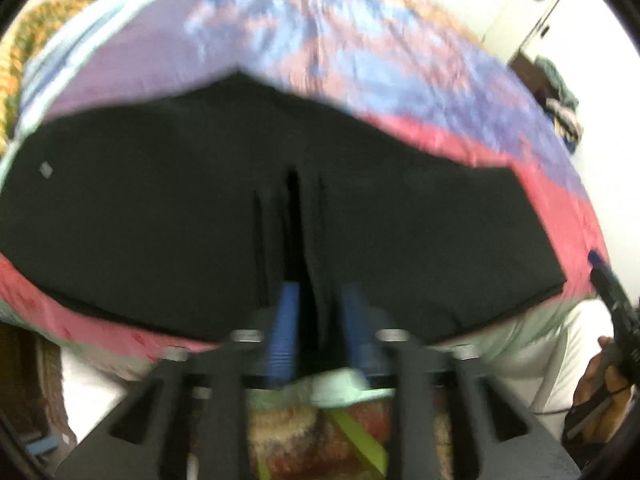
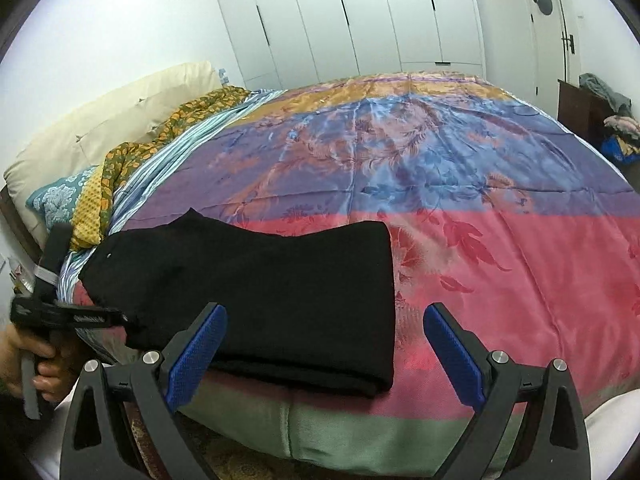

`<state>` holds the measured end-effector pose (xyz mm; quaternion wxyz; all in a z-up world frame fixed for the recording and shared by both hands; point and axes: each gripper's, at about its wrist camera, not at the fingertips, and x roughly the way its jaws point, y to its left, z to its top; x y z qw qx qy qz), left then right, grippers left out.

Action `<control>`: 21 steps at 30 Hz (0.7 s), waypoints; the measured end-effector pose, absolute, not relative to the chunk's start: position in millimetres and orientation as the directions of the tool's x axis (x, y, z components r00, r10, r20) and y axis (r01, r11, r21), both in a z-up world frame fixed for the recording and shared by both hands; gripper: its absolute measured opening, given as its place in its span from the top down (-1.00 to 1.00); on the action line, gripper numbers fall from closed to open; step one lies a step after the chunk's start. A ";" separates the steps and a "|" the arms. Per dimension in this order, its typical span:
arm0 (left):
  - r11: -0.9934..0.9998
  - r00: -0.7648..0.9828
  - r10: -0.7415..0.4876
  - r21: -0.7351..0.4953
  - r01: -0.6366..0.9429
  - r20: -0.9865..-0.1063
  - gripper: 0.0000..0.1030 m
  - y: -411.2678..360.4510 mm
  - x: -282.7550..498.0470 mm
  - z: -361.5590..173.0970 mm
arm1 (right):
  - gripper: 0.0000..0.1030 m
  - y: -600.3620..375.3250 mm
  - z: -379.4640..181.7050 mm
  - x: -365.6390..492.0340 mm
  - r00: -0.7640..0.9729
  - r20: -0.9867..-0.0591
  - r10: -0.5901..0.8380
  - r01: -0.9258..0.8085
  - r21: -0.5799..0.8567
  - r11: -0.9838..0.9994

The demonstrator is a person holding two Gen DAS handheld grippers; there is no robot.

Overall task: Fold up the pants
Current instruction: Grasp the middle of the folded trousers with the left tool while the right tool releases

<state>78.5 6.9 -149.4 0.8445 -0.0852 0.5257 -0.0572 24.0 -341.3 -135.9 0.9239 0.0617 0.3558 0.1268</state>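
Black pants (image 2: 256, 292) lie on a floral bedspread (image 2: 460, 184) banded gold, blue, purple, pink and green. At ten o'clock, a cream pillow (image 2: 104, 120). Blue fingers (image 2: 196, 356).

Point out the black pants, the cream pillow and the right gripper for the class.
black pants (image 2: 280, 280), right wrist view, middle of the folded fabric.
cream pillow (image 2: 120, 116), right wrist view, its top face.
right gripper (image 2: 324, 360), right wrist view, midway between its blue fingertips.

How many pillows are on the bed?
2 that I can see. A big cream pillow lies at the far left head of the bed, and a teal patterned pillow sits just below it. The yellow leafy cloth may hide more.
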 end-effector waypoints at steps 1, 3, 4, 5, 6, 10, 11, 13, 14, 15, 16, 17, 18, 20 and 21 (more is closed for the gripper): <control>0.979 0.464 -0.178 -0.202 -0.001 -0.868 -0.40 11.2 79.5 -146.1 | -0.90 -341.4 -135.7 23.4 0.717 -0.639 0.278 -0.189 0.205 0.960; 0.980 0.445 -0.167 -0.197 -0.021 -0.880 -0.38 17.8 90.9 -150.6 | -0.90 -342.3 -136.9 25.5 0.713 -0.642 0.281 -0.186 0.213 0.959; 0.978 0.423 -0.179 -0.207 -0.021 -0.888 -0.29 19.0 97.1 -156.0 | -0.90 -342.2 -138.3 26.7 0.708 -0.647 0.283 -0.186 0.217 0.958; 0.977 0.389 -0.189 -0.213 -0.019 -0.901 -0.22 18.4 104.2 -165.3 | -0.90 -341.6 -139.9 27.7 0.703 -0.651 0.286 -0.187 0.219 0.958; 0.979 0.350 -0.184 -0.202 -0.015 -0.918 -0.11 16.1 110.2 -174.2 | -0.90 -340.6 -141.0 28.0 0.698 -0.655 0.289 -0.190 0.220 0.957; 0.987 0.290 -0.149 -0.158 -0.009 -0.946 -0.09 4.2 115.5 -192.8 | -0.90 -338.5 -141.4 26.4 0.696 -0.655 0.294 -0.202 0.214 0.956; 0.988 0.292 -0.142 -0.152 -0.010 -0.946 -0.09 1.9 115.6 -192.3 | -0.90 -339.1 -141.6 26.4 0.696 -0.655 0.294 -0.201 0.215 0.956; 0.987 0.290 -0.151 -0.162 -0.012 -0.945 0.01 -0.4 116.2 -191.7 | -0.90 -339.5 -143.1 27.2 0.691 -0.661 0.293 -0.195 0.220 0.956; 0.987 0.290 -0.150 -0.160 -0.014 -0.945 0.09 -1.3 115.6 -191.9 | -0.90 -340.1 -144.1 28.2 0.686 -0.666 0.294 -0.191 0.225 0.956; 0.989 0.293 -0.139 -0.150 -0.014 -0.946 0.31 -1.4 115.7 -191.9 | -0.90 -340.5 -145.7 29.2 0.679 -0.673 0.295 -0.186 0.231 0.955; 0.992 0.299 -0.115 -0.124 -0.011 -0.947 0.46 -3.0 115.7 -191.4 | -0.90 -341.0 -146.9 30.1 0.673 -0.678 0.295 -0.180 0.237 0.955; 0.993 0.304 -0.108 -0.115 -0.003 -0.946 0.62 -3.8 116.0 -190.1 | -0.90 -341.3 -148.0 30.8 0.669 -0.682 0.295 -0.176 0.241 0.955; 0.994 0.309 -0.106 -0.112 0.002 -0.945 0.71 -4.2 114.9 -189.4 | -0.90 -341.5 -148.6 31.3 0.667 -0.685 0.294 -0.172 0.242 0.955; 0.996 0.340 -0.088 -0.084 0.026 -0.937 0.83 -8.5 110.3 -182.3 | -0.90 -341.5 -148.4 31.1 0.667 -0.686 0.289 -0.168 0.239 0.956; 0.997 0.358 -0.076 -0.066 0.041 -0.931 0.85 -8.9 105.4 -175.8 | -0.90 -341.5 -147.8 30.7 0.670 -0.685 0.286 -0.167 0.237 0.957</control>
